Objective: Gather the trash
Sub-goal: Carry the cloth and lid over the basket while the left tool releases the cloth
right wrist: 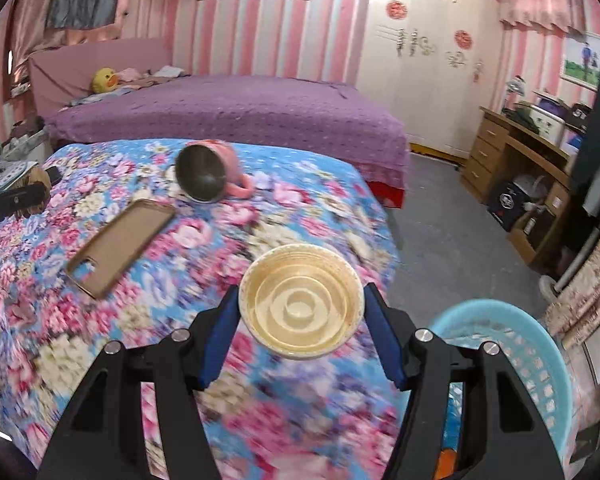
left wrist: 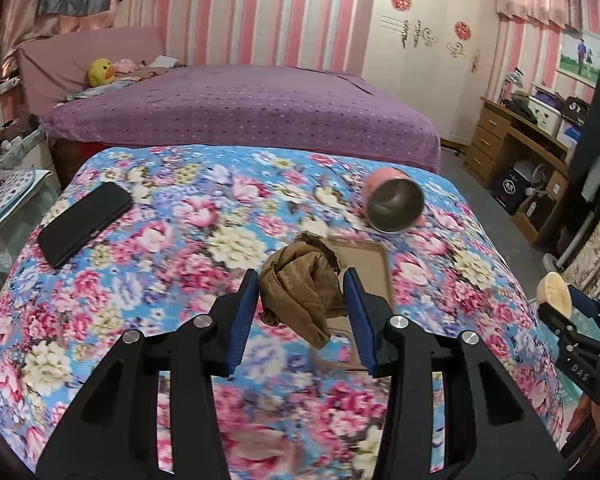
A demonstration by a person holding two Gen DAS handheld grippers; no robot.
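The left gripper [left wrist: 302, 300] pinches a brown wrapper [left wrist: 300, 284]. The right gripper [right wrist: 302, 320] clamps a plastic lid [right wrist: 301, 302]. Either could slip loose short of the blue basket [right wrist: 520, 344] at lower right.

"DAS" on right tool [left wrist: 556, 300]; "5T" on bag [left wrist: 576, 107].

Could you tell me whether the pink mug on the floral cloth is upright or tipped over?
Tipped over: the pink mug lies on its side, its dark mouth facing the camera.

Left gripper [left wrist: 302, 304], angled downward, its blue pads clamped on a crumpled brown wad [left wrist: 300, 292]. Right gripper [right wrist: 300, 316], likewise angled downward, pinches a cream cup [right wrist: 300, 304] across its rim.
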